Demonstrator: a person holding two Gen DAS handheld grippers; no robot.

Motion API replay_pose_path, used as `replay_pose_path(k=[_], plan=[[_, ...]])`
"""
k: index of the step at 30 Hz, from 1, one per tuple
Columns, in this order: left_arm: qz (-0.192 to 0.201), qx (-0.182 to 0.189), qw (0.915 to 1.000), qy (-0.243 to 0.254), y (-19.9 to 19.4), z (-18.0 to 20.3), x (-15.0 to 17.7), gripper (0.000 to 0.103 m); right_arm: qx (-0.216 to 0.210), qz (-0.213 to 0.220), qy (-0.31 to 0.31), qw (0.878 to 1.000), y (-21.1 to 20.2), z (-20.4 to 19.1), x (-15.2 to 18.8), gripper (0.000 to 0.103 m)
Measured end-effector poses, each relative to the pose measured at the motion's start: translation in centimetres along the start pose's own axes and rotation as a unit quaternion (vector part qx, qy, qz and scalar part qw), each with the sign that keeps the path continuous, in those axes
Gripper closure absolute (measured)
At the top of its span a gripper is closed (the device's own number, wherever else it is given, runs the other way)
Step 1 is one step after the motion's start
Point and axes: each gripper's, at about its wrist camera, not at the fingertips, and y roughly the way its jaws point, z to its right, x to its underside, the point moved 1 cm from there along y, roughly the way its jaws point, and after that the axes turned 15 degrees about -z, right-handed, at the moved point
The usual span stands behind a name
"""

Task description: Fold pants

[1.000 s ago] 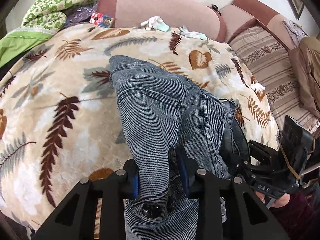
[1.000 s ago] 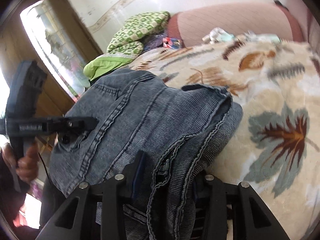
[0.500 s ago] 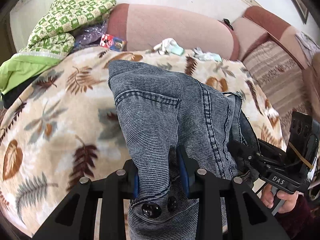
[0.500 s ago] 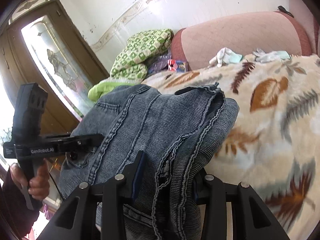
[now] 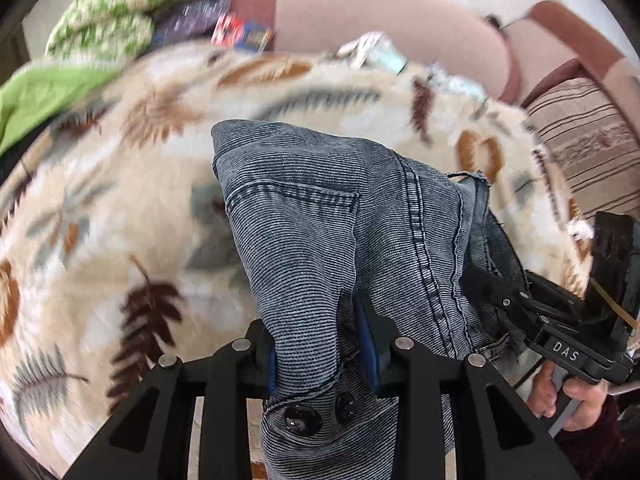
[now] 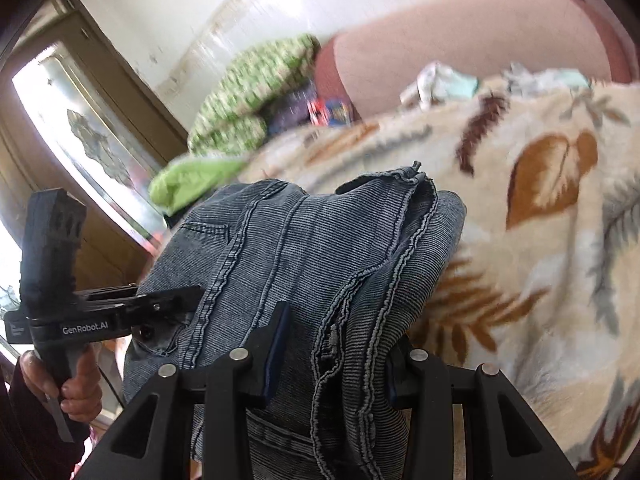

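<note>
Between both grippers' jaws, bunched grey pants (image 5: 320, 240), above leaf-print blanket (image 5: 100, 200)

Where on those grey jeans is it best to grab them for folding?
Probably where they are held now: the left tongs pinch the buttoned waistband of the jeans, the right tongs its bunched thick seams, both from the near edge; firm layers there.

Leaf-print blanket (image 5: 120, 216) covers the sofa (image 5: 380, 12); pants (image 5: 320, 232) on it.

Home living room: pink sofa (image 5: 380, 20), leaf-print fleece blanket (image 5: 120, 200), green pillow (image 6: 256, 92), frosted-glass wooden door (image 6: 80, 128).
</note>
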Motion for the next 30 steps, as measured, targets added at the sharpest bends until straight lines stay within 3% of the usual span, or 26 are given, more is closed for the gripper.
replay_pose_path(k=[3,11,14,16,20,22,25,30], plan=[[-0.008,-0.017,0.9998,-0.005,1.4,-0.3,0.0,0.063,0.008,-0.012,0.002,1.000,1.2,0.4,0.0,0.061],[-0.021,-0.049,0.9986,-0.001,3.2,-0.2,-0.6,0.051,-0.090,-0.033,0.108,0.989,2.9,4.1,0.5,0.062],[-0.012,-0.061,0.9981,-0.002,3.6,-0.5,-0.7,0.039,-0.092,-0.036,0.116,0.988,3.1,4.2,0.5,0.062],[-0.008,-0.079,0.9968,-0.007,3.8,-0.8,-0.6,0.025,-0.091,-0.036,0.118,0.988,3.1,4.2,0.6,0.062],[-0.002,-0.120,0.9928,-0.006,4.0,-0.3,-0.8,0.018,-0.094,-0.037,0.122,0.987,3.0,4.4,0.8,0.061],[0.010,-0.171,0.9853,0.004,4.1,0.7,-0.7,0.012,-0.096,-0.039,0.125,0.987,3.0,4.6,0.8,0.061],[0.020,-0.216,0.9759,0.022,4.1,1.9,-0.6,0.011,-0.096,-0.042,0.127,0.986,3.0,4.6,0.8,0.062],[0.021,-0.231,0.9725,0.017,4.0,2.1,-0.7,0.009,-0.081,-0.044,0.113,0.989,2.8,4.2,0.9,0.062]])
